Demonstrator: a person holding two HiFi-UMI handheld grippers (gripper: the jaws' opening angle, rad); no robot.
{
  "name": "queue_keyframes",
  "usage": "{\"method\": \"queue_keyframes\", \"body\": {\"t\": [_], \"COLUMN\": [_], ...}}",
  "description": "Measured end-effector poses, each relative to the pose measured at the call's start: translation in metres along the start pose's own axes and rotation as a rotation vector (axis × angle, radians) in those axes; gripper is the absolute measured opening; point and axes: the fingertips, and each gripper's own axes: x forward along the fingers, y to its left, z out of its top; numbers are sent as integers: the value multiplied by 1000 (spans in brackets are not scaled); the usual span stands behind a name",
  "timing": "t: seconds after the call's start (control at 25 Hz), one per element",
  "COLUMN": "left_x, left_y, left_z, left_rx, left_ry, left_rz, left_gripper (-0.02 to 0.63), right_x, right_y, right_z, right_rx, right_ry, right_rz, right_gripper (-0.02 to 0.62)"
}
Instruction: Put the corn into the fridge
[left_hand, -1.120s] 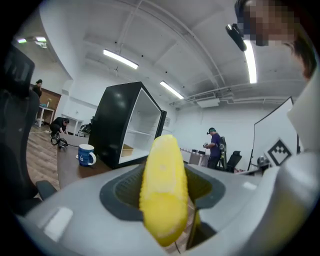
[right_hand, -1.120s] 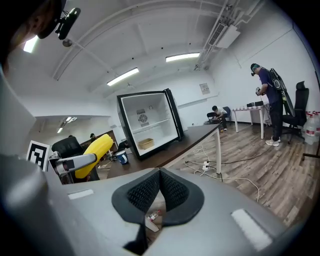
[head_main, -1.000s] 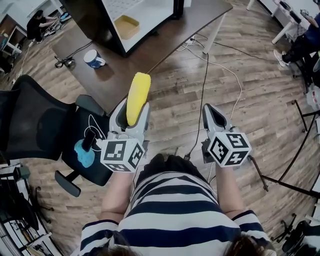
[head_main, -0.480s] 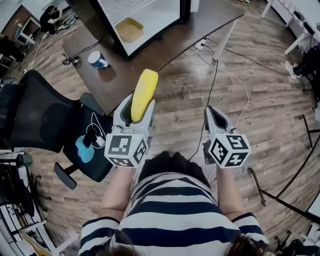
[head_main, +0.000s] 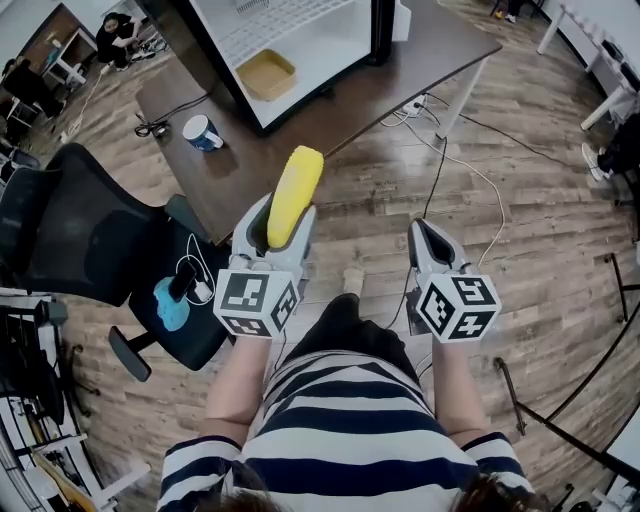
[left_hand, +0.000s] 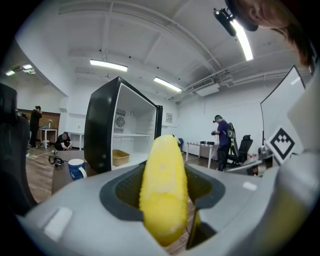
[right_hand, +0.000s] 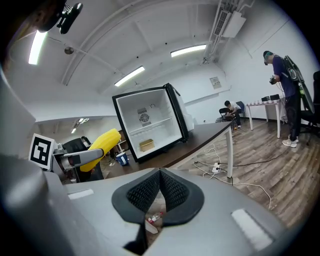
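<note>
A yellow corn cob (head_main: 293, 194) sticks out forward from my left gripper (head_main: 272, 222), which is shut on it; in the left gripper view the corn (left_hand: 163, 192) fills the gap between the jaws. The small black fridge (head_main: 290, 40) stands on the dark table ahead with its door open and its white inside showing (right_hand: 150, 127). A shallow yellow tray (head_main: 267, 75) lies on the fridge floor. My right gripper (head_main: 428, 236) is held beside the left one, shut and holding nothing. From the right gripper view the corn (right_hand: 102, 141) shows at the left.
A blue-and-white mug (head_main: 203, 132) stands on the dark table (head_main: 400, 70) left of the fridge. A black office chair (head_main: 90, 250) sits to my left. Cables and a power strip (head_main: 420, 105) lie on the wooden floor under the table. People work in the background.
The fridge and table have come closer in the head view. The left gripper still holds the corn; both grippers keep their places relative to my body.
</note>
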Motion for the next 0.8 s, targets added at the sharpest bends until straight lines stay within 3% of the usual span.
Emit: {"method": "queue_keyframes", "body": {"t": [0.44, 0.8], "left_x": [84, 155], "left_y": [14, 32], "left_z": [0, 19], "left_rx": [-44, -12], "left_ry": [8, 62], "left_rz": [-8, -13], "left_gripper": [0, 0], "right_x": [61, 130], "right_y": [-31, -53], "right_z": [29, 59], "right_rx": [-39, -24], "right_ry": [31, 54], "right_rz": [24, 61], "right_gripper": [-8, -8]}}
